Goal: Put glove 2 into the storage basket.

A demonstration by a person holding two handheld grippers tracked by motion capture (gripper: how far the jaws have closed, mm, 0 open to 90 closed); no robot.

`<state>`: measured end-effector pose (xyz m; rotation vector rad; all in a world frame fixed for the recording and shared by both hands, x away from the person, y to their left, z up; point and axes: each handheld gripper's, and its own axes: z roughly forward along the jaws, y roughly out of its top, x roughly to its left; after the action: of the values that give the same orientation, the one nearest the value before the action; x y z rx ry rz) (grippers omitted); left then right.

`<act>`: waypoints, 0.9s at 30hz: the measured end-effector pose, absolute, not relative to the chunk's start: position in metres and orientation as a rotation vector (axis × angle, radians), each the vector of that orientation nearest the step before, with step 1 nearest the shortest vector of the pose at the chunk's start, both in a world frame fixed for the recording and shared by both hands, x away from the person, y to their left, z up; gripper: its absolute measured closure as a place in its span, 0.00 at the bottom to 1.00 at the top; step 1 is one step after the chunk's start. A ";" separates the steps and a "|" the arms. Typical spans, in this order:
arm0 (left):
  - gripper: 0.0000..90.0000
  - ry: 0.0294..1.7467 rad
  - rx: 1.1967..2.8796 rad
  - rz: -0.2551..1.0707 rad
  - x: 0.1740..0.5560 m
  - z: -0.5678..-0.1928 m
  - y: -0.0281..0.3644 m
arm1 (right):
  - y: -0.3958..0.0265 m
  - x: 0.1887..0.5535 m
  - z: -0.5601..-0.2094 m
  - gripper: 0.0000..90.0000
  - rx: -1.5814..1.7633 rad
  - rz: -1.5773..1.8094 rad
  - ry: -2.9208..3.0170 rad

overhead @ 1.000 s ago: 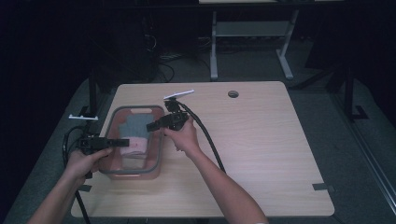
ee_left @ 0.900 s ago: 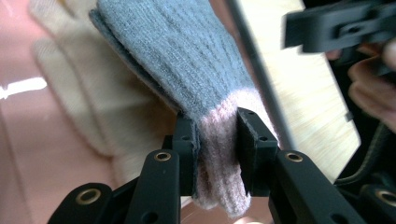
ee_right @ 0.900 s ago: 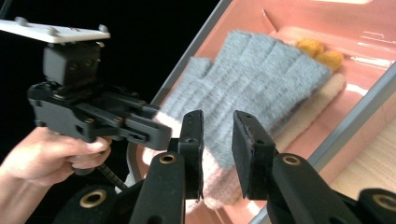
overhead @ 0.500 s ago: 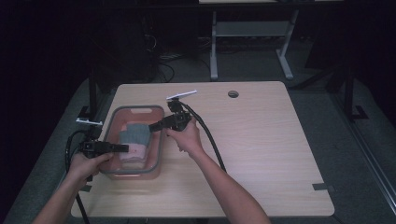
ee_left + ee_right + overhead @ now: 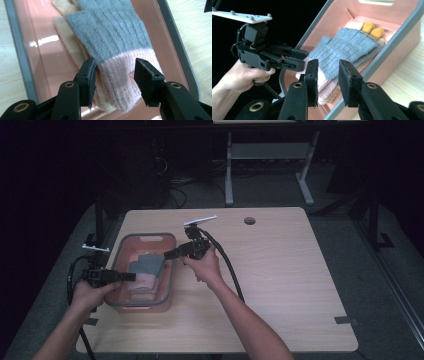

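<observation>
Gloves (image 5: 112,32) lie stacked in a pink bin (image 5: 170,270) with a grey rim, near the left edge of the tabletop (image 5: 280,285). Left tongs (image 5: 115,75) have just been opening: their pads now stand apart on either side of the pink cuff of the grey knitted glove, the left pad right at the cuff's edge, the right one showing a gap, so nothing is pinched. Under that glove lies a cream one (image 5: 67,42), and the right gripper view shows orange fingertips (image 5: 372,28) at the far end of the pile. Right tongs (image 5: 327,80) have also been opening slightly and stand partly apart, hovering over the bin's rim with the cuff behind the gap, holding nothing. In the high view the left tongs (image 5: 131,276) reach in from the bin's left side and the right tongs (image 5: 167,254) from its right, each in a hand, cables trailing back across the tabletop.
</observation>
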<state>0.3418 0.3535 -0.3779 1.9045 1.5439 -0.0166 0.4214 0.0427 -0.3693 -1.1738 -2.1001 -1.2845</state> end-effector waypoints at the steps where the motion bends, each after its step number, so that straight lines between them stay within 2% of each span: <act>1: 0.57 1.546 1.905 -0.008 0.342 -0.376 0.354 | 0.041 0.421 -0.369 0.77 -1.180 -1.284 -2.095; 14: 0.51 1.490 1.839 0.030 0.339 -0.357 0.359 | 0.022 0.418 -0.373 0.72 -1.209 -1.290 -2.084; 27: 0.44 1.410 1.831 0.007 0.339 -0.348 0.340 | -0.005 0.415 -0.371 0.68 -1.244 -1.322 -2.075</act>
<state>0.3386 0.3396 -0.3484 1.8307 1.4104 0.0068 0.4152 -0.0048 -0.3713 -1.2437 -2.0755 -1.3216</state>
